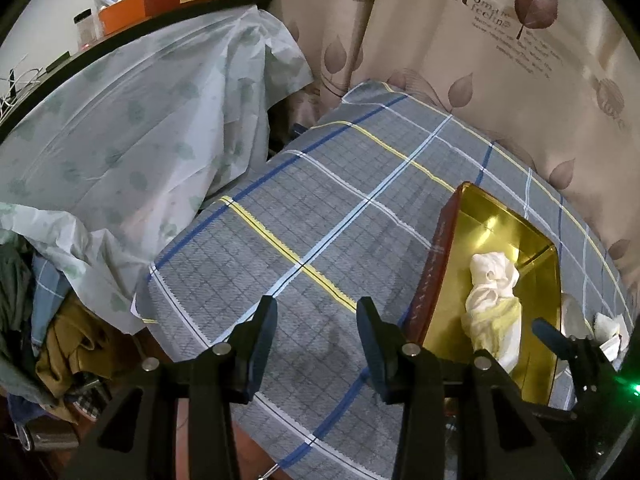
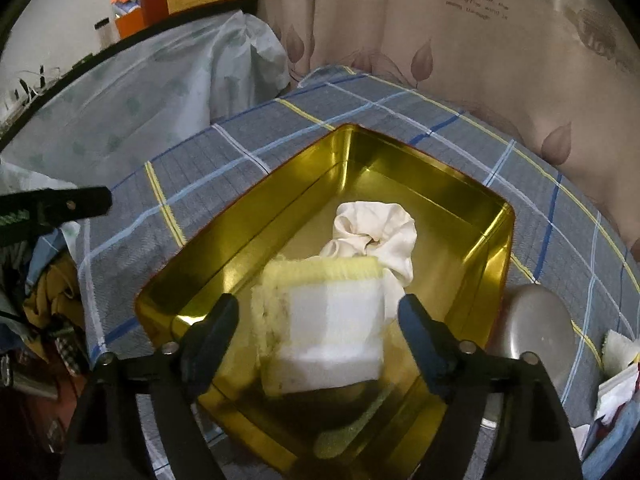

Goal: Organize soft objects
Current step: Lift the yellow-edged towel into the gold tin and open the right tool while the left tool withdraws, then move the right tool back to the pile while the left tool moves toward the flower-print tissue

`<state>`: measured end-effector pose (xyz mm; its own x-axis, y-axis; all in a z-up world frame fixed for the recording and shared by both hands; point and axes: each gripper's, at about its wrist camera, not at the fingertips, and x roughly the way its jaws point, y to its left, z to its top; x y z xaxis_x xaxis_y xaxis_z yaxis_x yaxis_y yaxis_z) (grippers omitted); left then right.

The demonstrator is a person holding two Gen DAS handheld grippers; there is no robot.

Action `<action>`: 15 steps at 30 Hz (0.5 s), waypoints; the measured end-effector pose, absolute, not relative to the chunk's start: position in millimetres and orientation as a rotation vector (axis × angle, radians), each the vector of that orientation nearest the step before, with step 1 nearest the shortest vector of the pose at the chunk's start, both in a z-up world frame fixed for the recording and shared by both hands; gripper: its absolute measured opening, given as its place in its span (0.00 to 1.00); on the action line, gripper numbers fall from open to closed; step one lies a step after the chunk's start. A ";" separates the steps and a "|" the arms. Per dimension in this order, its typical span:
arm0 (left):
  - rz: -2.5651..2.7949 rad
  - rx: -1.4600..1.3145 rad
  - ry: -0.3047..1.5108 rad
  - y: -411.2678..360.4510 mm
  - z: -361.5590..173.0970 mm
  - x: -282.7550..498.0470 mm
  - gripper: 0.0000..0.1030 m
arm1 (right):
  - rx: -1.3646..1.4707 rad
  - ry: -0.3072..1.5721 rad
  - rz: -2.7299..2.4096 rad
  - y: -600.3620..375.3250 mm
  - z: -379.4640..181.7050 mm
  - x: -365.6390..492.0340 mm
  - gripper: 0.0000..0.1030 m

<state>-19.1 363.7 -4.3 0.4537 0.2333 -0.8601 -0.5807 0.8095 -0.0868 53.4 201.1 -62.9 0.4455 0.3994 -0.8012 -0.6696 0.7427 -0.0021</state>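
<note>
An open gold tin (image 2: 500,216) stands on the grey plaid cloth (image 2: 200,168). Inside it lies a crumpled white cloth (image 2: 376,228). A white and yellow sponge (image 2: 320,320), blurred, is over the tin's near half, between the fingers of my right gripper (image 2: 320,308). Those fingers are open, with a gap on each side of the sponge. In the left wrist view the tin (image 1: 448,240) is at the right, with the cloth (image 1: 492,272) and the sponge (image 1: 500,320) in it. My left gripper (image 1: 316,312) hangs open over bare plaid cloth (image 1: 300,208), left of the tin, with nothing between its fingers.
A grey rounded object (image 2: 536,328) lies right of the tin, with white items (image 2: 620,348) beyond it. A leaf-print curtain (image 1: 500,60) hangs behind. At the left a plastic sheet (image 1: 140,120) covers furniture and clothes (image 1: 68,340) are piled below it.
</note>
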 end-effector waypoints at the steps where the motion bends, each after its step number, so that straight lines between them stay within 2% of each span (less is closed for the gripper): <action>1: 0.519 -0.398 0.981 362.9 -4.4 -19.0 0.41 | -0.343 0.876 0.680 200.4 -60.4 52.1 0.84; 15: 0.490 -0.340 0.951 343.9 11.4 -18.4 0.41 | -0.227 0.781 0.609 124.7 -15.9 33.6 0.84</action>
